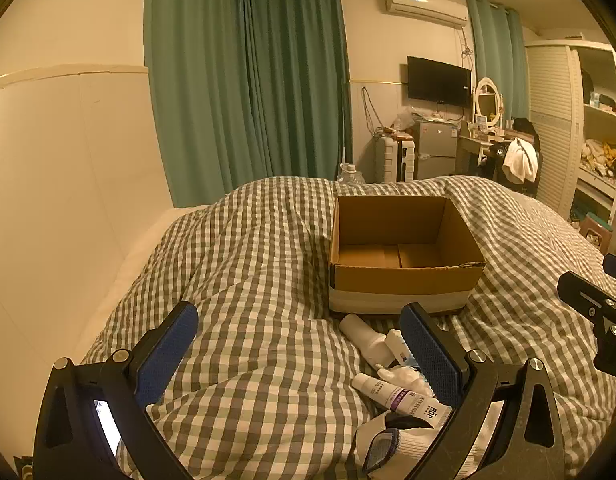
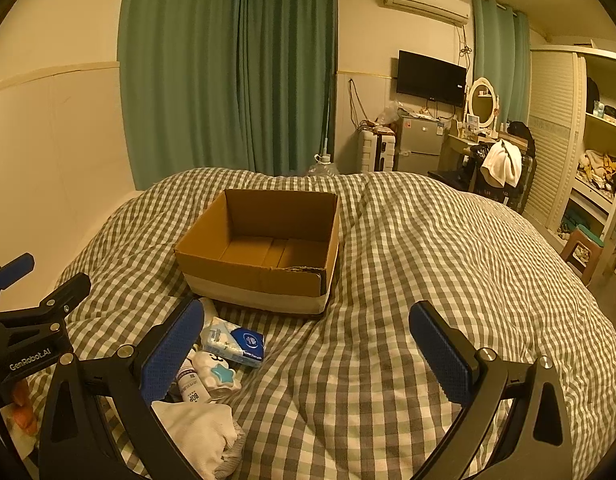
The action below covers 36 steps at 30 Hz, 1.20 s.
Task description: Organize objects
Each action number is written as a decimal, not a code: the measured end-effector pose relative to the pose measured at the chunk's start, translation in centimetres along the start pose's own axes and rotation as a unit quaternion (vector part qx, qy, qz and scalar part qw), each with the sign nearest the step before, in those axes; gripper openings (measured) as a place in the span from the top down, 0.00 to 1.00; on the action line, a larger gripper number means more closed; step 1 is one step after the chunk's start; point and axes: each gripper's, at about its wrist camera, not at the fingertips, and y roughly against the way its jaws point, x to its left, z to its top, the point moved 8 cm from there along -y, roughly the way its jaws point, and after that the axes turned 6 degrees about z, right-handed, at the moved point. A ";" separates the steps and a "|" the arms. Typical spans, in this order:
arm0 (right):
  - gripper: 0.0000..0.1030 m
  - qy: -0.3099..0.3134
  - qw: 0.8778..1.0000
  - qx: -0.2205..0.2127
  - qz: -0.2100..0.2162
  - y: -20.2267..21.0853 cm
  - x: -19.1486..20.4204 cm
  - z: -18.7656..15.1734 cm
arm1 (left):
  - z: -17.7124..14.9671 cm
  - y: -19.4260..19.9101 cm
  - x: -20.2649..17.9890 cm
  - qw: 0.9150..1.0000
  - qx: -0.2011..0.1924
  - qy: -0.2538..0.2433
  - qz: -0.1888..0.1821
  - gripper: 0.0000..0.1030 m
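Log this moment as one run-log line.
stage: before first pick | left gripper: open, empty | right gripper: open, empty | cardboard box: empty, on bed | toiletries pile: in front of box

Green curtains point(image 1: 247, 80) hang at twelve o'clock behind the bed, whose grey-and-white checked duvet point(image 1: 247, 280) fills the lower half of both views. At one o'clock an air conditioner point(image 1: 426, 6) sits high on the wall, with a dark television point(image 1: 438, 81) below it. Under that stand a small silver fridge point(image 1: 435, 148) and a dressing table with an oval mirror point(image 1: 486, 100). At three o'clock an open wardrobe point(image 2: 600, 140) shows cluttered shelves.
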 end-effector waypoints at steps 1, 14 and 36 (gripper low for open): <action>0.00 0.001 1.000 0.000 0.000 0.0 0.1 0.0 | 0.0 0.0 0.0 1.000 0.000 0.000 0.000 0.00; 0.00 0.008 1.000 0.004 0.008 -0.1 0.7 -0.2 | -0.3 -0.2 0.1 1.000 0.011 0.007 -0.002 0.00; 0.00 0.027 0.999 0.010 0.025 0.3 2.4 -0.3 | -0.5 -0.3 1.0 1.000 0.027 0.003 0.007 0.00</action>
